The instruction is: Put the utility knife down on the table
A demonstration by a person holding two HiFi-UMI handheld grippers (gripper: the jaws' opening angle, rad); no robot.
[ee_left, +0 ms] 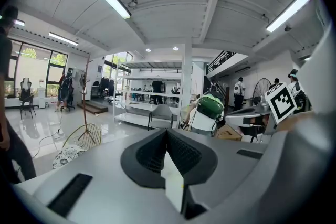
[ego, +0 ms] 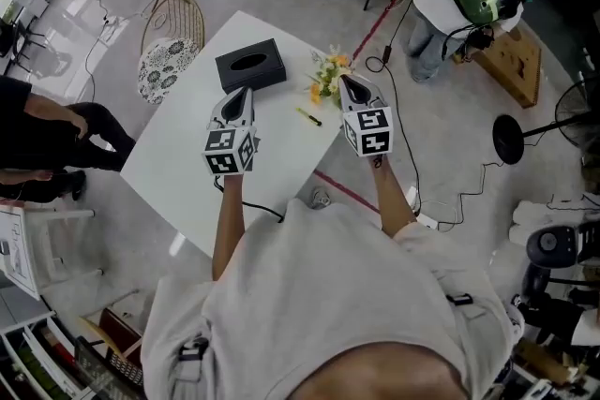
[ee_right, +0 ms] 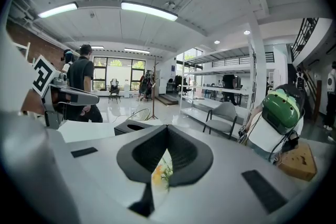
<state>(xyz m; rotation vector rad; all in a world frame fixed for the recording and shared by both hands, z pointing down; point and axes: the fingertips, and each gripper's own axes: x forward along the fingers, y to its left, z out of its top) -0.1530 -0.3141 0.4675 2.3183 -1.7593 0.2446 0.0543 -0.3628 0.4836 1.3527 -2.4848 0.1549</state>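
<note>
On the white worktop (ego: 187,166), the utility knife (ego: 309,116) is lying flat between the two hand-held grippers. Nothing is touching it. It is small and yellow-green with a dark end. Its long side is running on a slant, from far left to near right.

The left hand-held gripper (ego: 243,93) is hanging over the worktop, to the left of the knife. Its jaws are pressing together and nothing is sitting between them. The right hand-held gripper (ego: 348,81) is hanging by the right edge of the worktop, just beside the flowers (ego: 328,80). Its jaws are pressing together too, and they are holding nothing.

Both grippers are pointing to the far side and a little down. The knife is lying a bit nearer to the person than both tips. It looks a little closer to the right hand-held gripper than to the left one.

A black tissue box (ego: 250,66) is sitting on the far part of the worktop, well apart from the knife.

I think the job is looking done, because the knife is resting on the worktop and both grippers are empty. If the knife is going to be picked up again, the right one is having the shorter way. It is needing to open first, come back and down, and close across the knife's thin side.
</note>
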